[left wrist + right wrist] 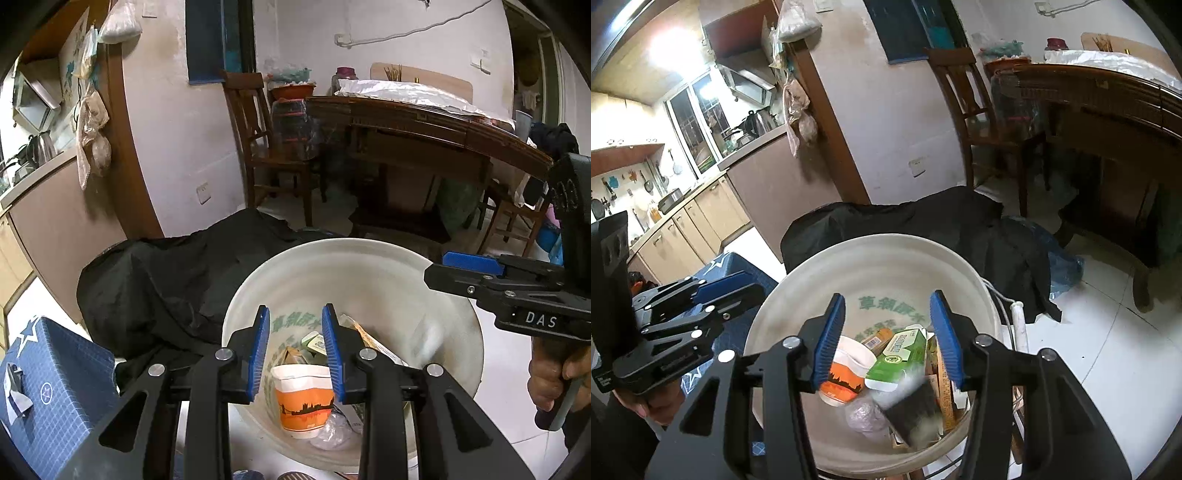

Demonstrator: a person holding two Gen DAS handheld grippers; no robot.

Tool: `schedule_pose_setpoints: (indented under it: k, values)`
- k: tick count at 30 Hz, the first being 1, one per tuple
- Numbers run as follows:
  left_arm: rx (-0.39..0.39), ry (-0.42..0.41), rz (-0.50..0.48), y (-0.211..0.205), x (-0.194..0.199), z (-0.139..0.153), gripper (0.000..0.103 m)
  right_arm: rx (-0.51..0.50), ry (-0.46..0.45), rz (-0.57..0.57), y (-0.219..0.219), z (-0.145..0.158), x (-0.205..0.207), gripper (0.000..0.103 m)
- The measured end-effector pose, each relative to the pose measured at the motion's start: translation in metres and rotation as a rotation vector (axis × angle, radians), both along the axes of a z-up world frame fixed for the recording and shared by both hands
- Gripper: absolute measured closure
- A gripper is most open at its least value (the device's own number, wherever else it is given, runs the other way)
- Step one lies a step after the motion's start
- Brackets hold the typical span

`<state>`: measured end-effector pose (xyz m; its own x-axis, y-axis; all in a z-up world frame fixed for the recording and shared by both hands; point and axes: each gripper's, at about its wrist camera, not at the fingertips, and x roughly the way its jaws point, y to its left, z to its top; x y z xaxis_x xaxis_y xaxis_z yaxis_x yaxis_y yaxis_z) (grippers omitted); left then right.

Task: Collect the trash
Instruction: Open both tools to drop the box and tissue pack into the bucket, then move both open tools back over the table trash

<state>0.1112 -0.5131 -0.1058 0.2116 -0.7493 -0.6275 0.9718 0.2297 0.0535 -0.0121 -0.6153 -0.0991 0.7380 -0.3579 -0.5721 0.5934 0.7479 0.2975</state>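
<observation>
Left wrist view: we are holding the left gripper [295,350] over the white bucket [369,266]. Its fingers [260,350] are standing slightly apart, gripping nothing. The orange paper cup [303,402] is lying in the bucket at 6 o'clock among cartons. The right gripper [461,264] is entering at 3 o'clock.

Right wrist view: we are seeing the right gripper [888,339] with fingers apart and empty. A green carton [901,354] and a blurred dark item [916,410] are sitting in the bucket below. A black cloth [923,218] is lying at 12 o'clock.
</observation>
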Motion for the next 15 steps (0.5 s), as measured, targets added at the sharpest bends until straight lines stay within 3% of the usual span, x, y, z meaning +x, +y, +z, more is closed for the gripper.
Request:
schedule_pose_setpoints:
  k: [8,15]
  values:
    - [-0.011,0.005,0.003,0.006,-0.002,0.002,0.072,-0.010,0.002,0.004,0.005,0.002,0.002,0.055]
    - [-0.020,0.010,0.067,0.056,0.017,0.001,0.072,-0.013,-0.023,0.089,0.030,0.006,0.027,0.055]
